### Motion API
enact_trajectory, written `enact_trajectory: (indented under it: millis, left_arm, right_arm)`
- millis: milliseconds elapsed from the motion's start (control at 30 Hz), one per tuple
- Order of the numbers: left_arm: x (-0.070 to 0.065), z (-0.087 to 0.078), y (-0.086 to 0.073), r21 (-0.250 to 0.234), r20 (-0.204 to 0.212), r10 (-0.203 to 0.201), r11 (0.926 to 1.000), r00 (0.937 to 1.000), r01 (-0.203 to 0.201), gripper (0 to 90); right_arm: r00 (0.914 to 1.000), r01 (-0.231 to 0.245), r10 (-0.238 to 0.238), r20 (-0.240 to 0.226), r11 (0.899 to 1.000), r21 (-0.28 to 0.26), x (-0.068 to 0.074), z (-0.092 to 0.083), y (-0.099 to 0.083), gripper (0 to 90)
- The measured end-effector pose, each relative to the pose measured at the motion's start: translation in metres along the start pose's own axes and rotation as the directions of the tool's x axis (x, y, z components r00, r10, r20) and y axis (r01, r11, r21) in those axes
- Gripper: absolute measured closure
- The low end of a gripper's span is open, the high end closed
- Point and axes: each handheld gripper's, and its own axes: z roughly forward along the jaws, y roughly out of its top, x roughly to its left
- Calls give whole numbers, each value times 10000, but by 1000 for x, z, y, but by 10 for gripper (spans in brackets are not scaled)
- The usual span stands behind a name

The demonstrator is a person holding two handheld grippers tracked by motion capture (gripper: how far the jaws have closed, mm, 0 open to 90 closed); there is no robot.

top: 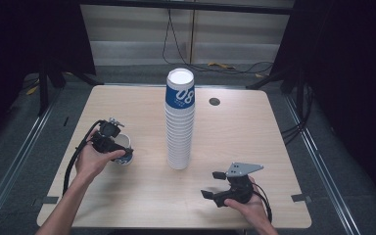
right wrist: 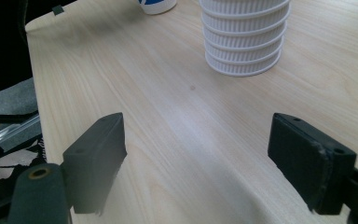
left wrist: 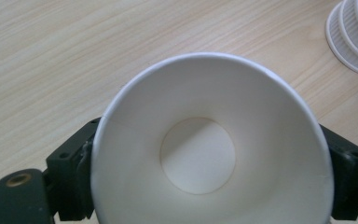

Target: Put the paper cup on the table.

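Left tongs [top: 119,149] gripping a paper cup [left wrist: 209,144], right tongs [top: 214,184] released.
Cup standing mouth-up on the table [top: 127,196]; cup stack [top: 179,122] rising mid-table between both.

The person's left hand [top: 92,159] holds the left gripper [top: 108,139] at the left side of the bench [top: 235,127], forearm entering from the bottom left, and its jaws are closed against both sides of a white paper cup [left wrist: 209,144] whose open mouth faces the gripper's camera. The right hand [top: 247,205] holds the right gripper [top: 214,185] low near the front right of the bench, jaws spread wide apart with nothing between them, pointing leftward across the surface.
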Motion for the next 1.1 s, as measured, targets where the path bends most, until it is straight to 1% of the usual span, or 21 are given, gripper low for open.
enact_trajectory:
  millis: [67, 133, 200, 267, 367, 533, 567, 633, 700, 733, 767, 867, 933, 967, 1100]
  left_arm:
    - [1, 1, -1, -58, 21, -90, 9999, 10000, 90, 124]
    - [2, 1, -1, -42, 3, -33, 10000, 10000, 33, 123]
    - [2, 2, -3, -139, 112, -1, 9999, 9999, 3, 122]
    - [4, 4, -5, -211, 307, -71, 9997, 9995, 78, 121]
    - [5, 5, -8, -444, 419, -247, 9987, 9988, 266, 122]
    - [6, 7, -11, -664, 591, -161, 9976, 9981, 201, 124]
    - [6, 7, -12, -722, 514, -118, 9973, 9986, 155, 125]
    - [4, 8, -13, -835, 500, -58, 9965, 9987, 100, 127]
    - [3, 9, -14, -816, 547, -50, 9966, 9985, 95, 139]
    - [3, 8, -14, -817, 476, -33, 9966, 9989, 72, 139]
    - [3, 9, -15, -909, 486, -50, 9958, 9988, 94, 139]
    - [4, 9, -17, -1088, 384, 82, 9941, 9992, -40, 139]
    - [4, 9, -18, -1100, 398, 60, 9939, 9992, -15, 139]
    - [3, 10, -19, -1189, 352, 36, 9929, 9994, 6, 141]
    - [2, 10, -20, -1155, 303, 180, 9932, 9994, -143, 143]
  right_arm:
    - [10000, 15, -15, 1, 10000, -27, 0, 0, 0, 194]
    - [10000, 22, -22, 20, 10000, -33, 0, 0, 0, 194]
    - [10000, 11, -11, 16, 10000, -37, 0, -1, 0, 194]
    - [10000, -3, 3, 5, 10000, -42, -1, -1, 0, 194]
    - [10000, 1, -1, 8, 10000, -39, -1, 0, 0, 194]
    - [10000, 16, -16, -7, 10000, -71, -1, -1, 0, 194]
    - [10000, -21, 21, 0, 10000, -55, -1, -1, 0, 194]
    - [10000, 14, -14, -7, 10000, -73, -1, -1, 0, 194]
    - [10000, -15, 15, -1, 10000, -41, -1, -1, 0, 194]
    - [10000, -15, 15, 0, 10000, -45, -1, -1, 0, 194]
    - [10000, 9, -9, -17, 10000, -77, -1, -1, 0, 194]
    - [10000, -45, 45, -15, 10000, -46, -1, -2, 0, 194]
    - [10000, -52, 52, -49, 10000, -23, -1, -1, 0, 194]
    - [10000, -46, 46, -58, 10000, -14, -1, -1, -1, 194]
    - [10000, -29, 29, -73, 10000, 14, -1, -1, -1, 194]
